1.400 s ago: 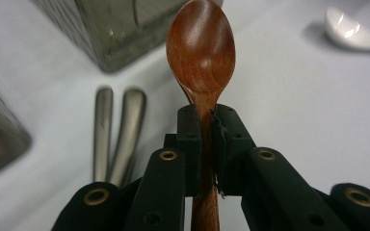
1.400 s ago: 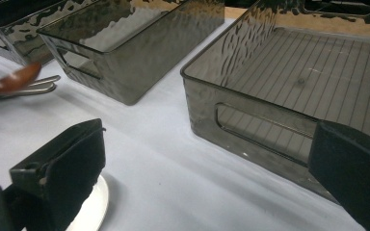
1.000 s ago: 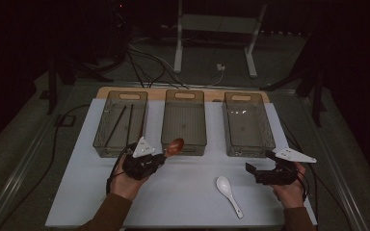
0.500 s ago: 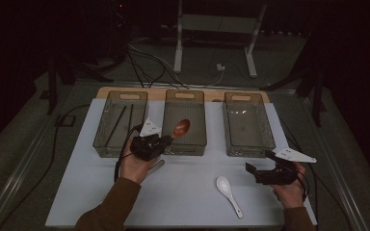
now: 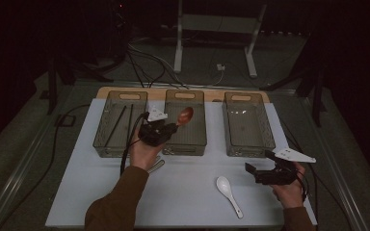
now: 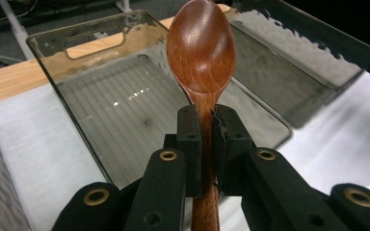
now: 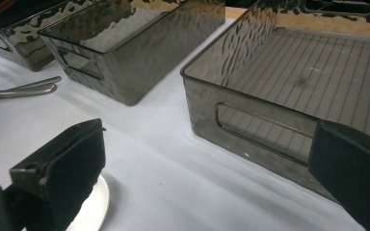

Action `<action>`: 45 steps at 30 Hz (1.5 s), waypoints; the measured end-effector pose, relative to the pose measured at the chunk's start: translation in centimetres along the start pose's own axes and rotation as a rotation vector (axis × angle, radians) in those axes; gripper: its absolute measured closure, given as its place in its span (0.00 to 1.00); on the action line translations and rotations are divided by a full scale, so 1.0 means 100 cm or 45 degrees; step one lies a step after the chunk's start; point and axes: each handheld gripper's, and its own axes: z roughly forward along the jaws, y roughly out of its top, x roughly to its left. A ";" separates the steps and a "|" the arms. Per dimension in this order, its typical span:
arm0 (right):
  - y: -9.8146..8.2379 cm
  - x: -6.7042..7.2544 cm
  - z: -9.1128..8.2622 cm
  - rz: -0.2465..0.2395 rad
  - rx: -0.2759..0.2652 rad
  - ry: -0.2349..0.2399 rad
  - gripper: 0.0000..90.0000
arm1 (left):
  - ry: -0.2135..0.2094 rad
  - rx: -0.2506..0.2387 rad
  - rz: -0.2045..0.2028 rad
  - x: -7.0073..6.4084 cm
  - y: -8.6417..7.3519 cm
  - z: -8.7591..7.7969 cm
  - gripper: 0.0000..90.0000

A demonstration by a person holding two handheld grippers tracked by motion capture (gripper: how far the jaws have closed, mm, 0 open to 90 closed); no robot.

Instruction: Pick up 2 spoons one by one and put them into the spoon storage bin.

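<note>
We've got the wooden spoon (image 6: 200, 53) clamped in the left gripper (image 6: 206, 127), jaws pinched tight on the neck just below the bowl, handle running down between them. In the high view the spoon (image 5: 185, 116) hangs above the middle bin (image 5: 186, 144), bowl pointing fwd over its inside, not touching bin or worktop (image 5: 183, 192).

Handling, as we judge it: solid wood, stiff, light, won't flex or crack under the pads. Finish looks smooth & a bit glossy, so it could slip or swivel if the grip is loose. Neck is narrow; the wide bowl sits ahead of the pads, so weight is fwd of the hold and the spoon may tip nose-down on a quick move. The hold looks square, w/ the stem centred between the pads. Not fragile: a short drop into the bin shouldn't hurt it, though the hard plastic would rattle.

Right gripper (image 5: 262, 172) rests low at the worktop's right side, jaws spread wide apart w/ nothing between them, near the white spoon (image 5: 228, 193). That one looks like ceramic or melamine: harder, slicker, prob. brittle if ceramic. We'd take it by the handle mid-length, not the bowl's curved rim, where pads would slide off.

Left bin (image 5: 120, 126) holds dark chopsticks (image 5: 115, 126); right bin (image 5: 248, 125) looks empty. A metal utensil (image 7: 21, 89) lies on the worktop near the bins.
</note>
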 end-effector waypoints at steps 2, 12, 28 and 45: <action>0.000 0.000 0.000 0.001 -0.002 0.002 0.00 | 0.013 0.003 -0.001 0.002 0.002 0.004 0.93; 0.000 0.000 0.001 -0.003 0.002 0.006 0.00 | 0.048 -0.016 -0.082 0.015 0.007 0.020 0.93; -0.001 0.000 0.002 -0.001 0.003 0.010 0.00 | 0.073 -0.061 -0.176 0.020 0.013 0.043 0.93; -0.001 0.000 0.001 0.003 -0.002 0.016 0.00 | 0.120 0.040 -0.182 0.025 0.003 0.067 0.93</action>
